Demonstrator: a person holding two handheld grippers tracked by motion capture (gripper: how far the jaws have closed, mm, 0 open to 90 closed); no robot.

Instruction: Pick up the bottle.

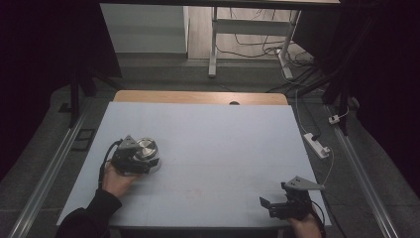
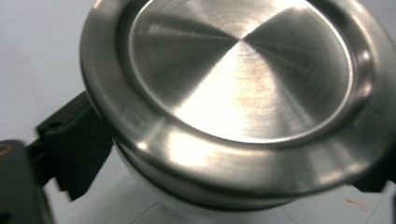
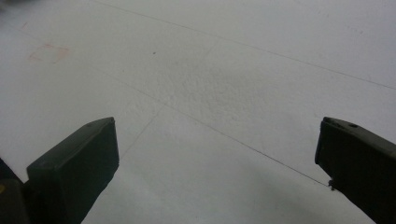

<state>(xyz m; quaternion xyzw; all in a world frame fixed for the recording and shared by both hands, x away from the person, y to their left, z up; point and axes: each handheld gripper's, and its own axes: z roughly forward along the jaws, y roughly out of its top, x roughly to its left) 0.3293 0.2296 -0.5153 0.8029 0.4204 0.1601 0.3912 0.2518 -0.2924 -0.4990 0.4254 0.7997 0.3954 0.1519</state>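
The left tool (image 1: 144,159) is gripping a round steel-topped container (image 1: 147,148), its black jaws pressing on the white body under the wide lid, at about nine o'clock on the white surface (image 1: 223,144). I judge the smooth curved wall is risking to slip out if the hold is shallow, and the lid could come loose when the container is lifting. The right tool (image 1: 267,204) is resting at about five o'clock, jaws standing apart, nothing between them. I am counting one container, two tools.
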